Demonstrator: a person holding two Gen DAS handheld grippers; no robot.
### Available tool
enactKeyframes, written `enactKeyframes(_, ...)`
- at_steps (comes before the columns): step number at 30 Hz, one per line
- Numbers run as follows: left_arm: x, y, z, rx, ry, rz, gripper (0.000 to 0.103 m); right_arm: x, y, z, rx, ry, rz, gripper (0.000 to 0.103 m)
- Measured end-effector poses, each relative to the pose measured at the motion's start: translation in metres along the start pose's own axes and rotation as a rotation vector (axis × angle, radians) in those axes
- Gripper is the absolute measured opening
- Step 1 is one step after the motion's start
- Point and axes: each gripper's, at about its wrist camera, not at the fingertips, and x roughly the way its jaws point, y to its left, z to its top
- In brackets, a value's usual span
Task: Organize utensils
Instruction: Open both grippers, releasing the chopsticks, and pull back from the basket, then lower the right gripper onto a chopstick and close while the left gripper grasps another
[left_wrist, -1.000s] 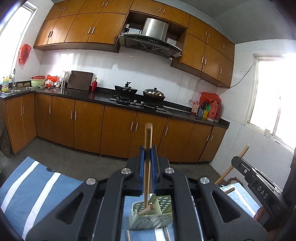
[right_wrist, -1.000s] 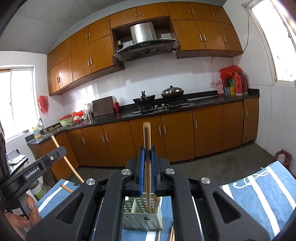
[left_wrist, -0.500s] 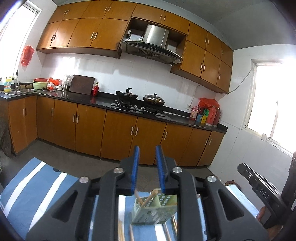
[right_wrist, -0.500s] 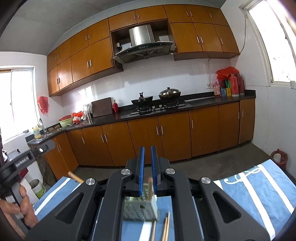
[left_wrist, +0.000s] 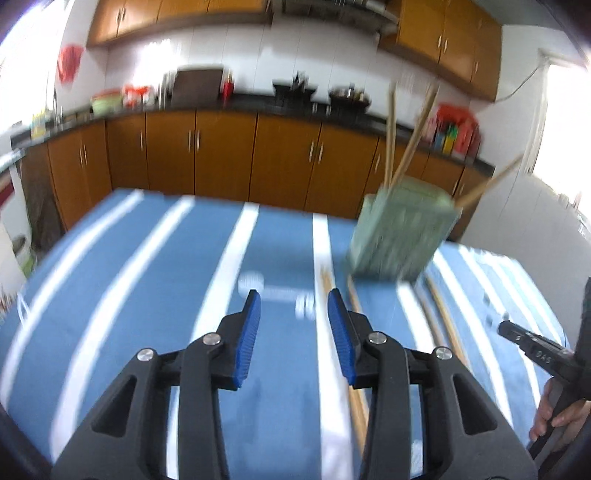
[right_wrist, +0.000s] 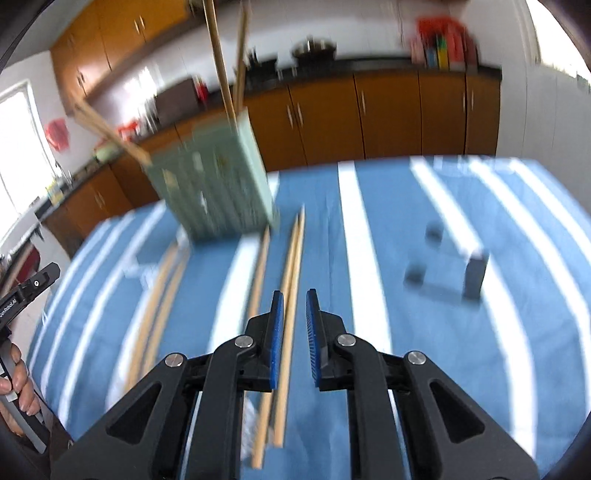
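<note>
Both tongs, left and right, are gaping apart, empty, hovering over loose chopsticks lying before the green holder.

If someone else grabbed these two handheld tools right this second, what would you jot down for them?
Left gripper: jaws open, empty, above the blue-and-white striped cloth.
Right gripper: jaws open, empty, just above the loose wooden chopsticks lying on the cloth.
Pale green perforated plastic holder stands on the cloth.
Done: three chopsticks stand in the holder.
Left: several loose chopsticks lie in front of the holder. Views are blurred; recount them.
</note>
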Motion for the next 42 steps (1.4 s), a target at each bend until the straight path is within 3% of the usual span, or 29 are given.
enactKeyframes(3, 0.011, 0.000, -0.017, -0.001, 0.049, 0.002, 0.038, 0.016, -0.001, -0.019, 0.028, 0.061, 0.011, 0.013)
enactKeyframes(10, 0.022, -0.014, -0.034, 0.036, 0.097, -0.021, 0.038, 0.023, 0.006, -0.026, -0.001, 0.087, 0.015, 0.013)
enactKeyframes(16, 0.030, -0.023, -0.039, 0.053, 0.126, -0.037, 0.038, 0.032, 0.012, -0.033, -0.055, 0.097, -0.027, 0.013)
enactKeyframes(18, 0.032, -0.025, -0.041, 0.056, 0.135, -0.042, 0.038, 0.032, 0.014, -0.032, -0.068, 0.093, -0.054, 0.008)
enactKeyframes(21, 0.035, -0.030, -0.045, 0.061, 0.157, -0.070, 0.038, 0.034, 0.007, -0.029, -0.029, 0.083, -0.082, 0.007)
enactKeyframes(26, 0.047, -0.042, -0.051, 0.084, 0.210, -0.111, 0.028, 0.033, 0.005, -0.029, -0.026, 0.080, -0.093, 0.008)
enactKeyframes(30, 0.057, -0.050, -0.059, 0.112, 0.255, -0.105, 0.019, 0.032, 0.004, -0.029, -0.022, 0.081, -0.086, 0.008)
enactKeyframes(42, 0.071, -0.061, -0.060, 0.168, 0.272, -0.040, 0.018, 0.032, 0.006, -0.029, -0.026, 0.090, -0.084, 0.008)
